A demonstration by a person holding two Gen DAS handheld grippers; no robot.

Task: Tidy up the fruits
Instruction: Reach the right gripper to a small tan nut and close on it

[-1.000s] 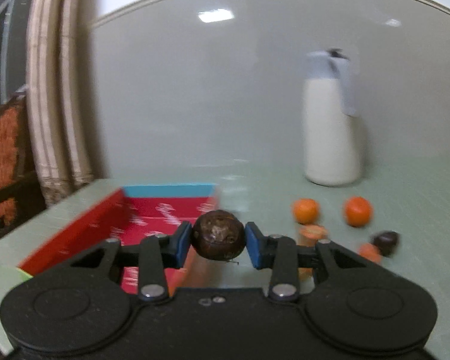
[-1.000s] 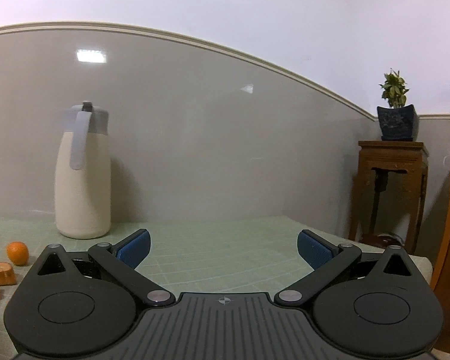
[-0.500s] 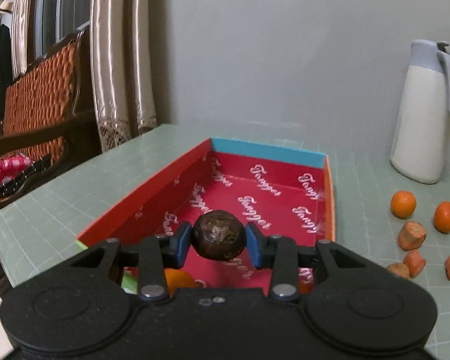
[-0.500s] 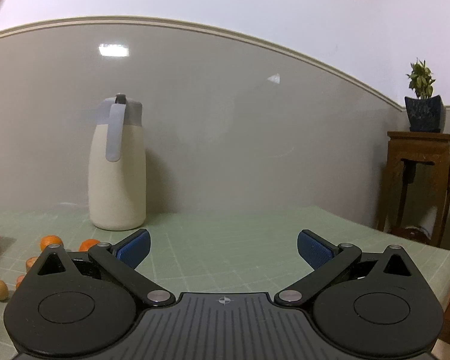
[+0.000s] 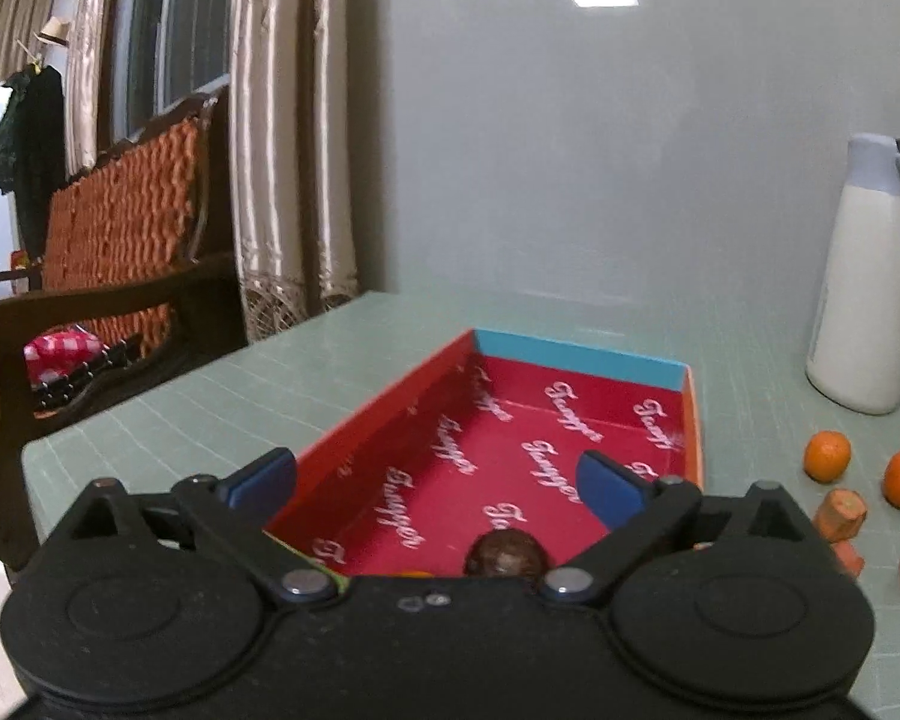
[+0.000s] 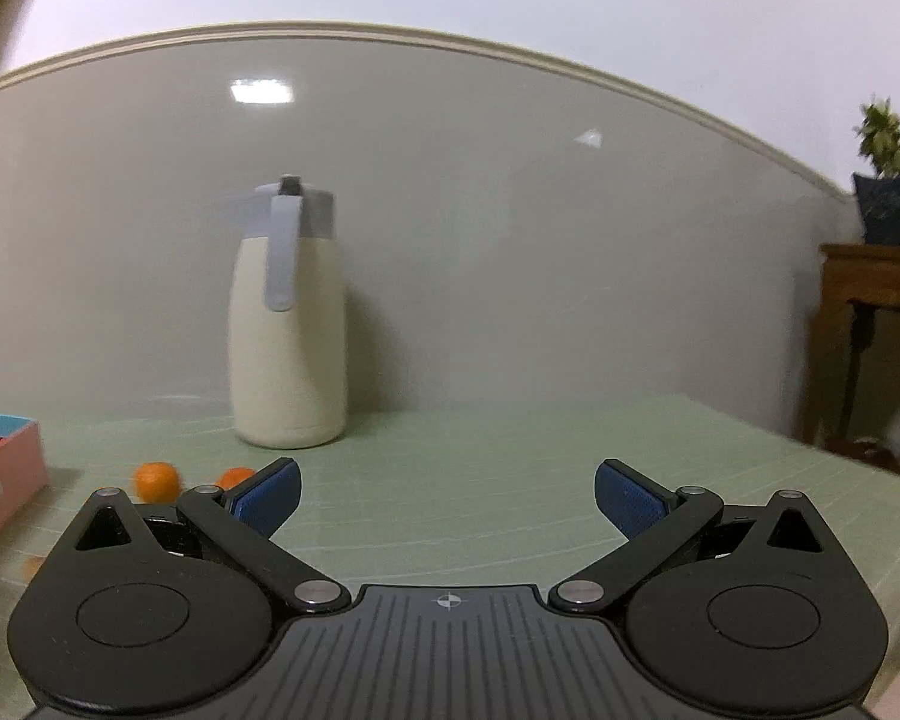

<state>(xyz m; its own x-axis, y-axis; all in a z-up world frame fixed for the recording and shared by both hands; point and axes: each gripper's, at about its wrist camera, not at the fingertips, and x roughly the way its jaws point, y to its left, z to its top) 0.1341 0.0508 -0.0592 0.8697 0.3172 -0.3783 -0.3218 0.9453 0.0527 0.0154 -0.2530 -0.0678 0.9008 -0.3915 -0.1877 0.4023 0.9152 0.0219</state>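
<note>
My left gripper (image 5: 438, 489) is open over the near end of a red box (image 5: 510, 450) with white lettering. A dark brown round fruit (image 5: 506, 553) lies on the box floor just below the jaws, partly hidden by the gripper body. A sliver of an orange fruit (image 5: 414, 573) shows beside it. Two small oranges (image 5: 827, 456) and several orange-brown pieces (image 5: 840, 515) lie on the table to the right of the box. My right gripper (image 6: 447, 495) is open and empty above the green table; two oranges (image 6: 157, 480) lie to its left.
A cream thermos jug (image 5: 864, 294) (image 6: 288, 324) stands by the grey wall. The pink outer side of the box (image 6: 0, 480) shows at the left of the right wrist view. A wooden chair (image 5: 108, 276) and curtains are off the table's left edge. A plant stand (image 6: 876, 324) is to the right.
My left gripper opened and let go of the dark brown fruit, which now lies in the red box. The right wrist view swung leftward, bringing the box's corner into sight.
</note>
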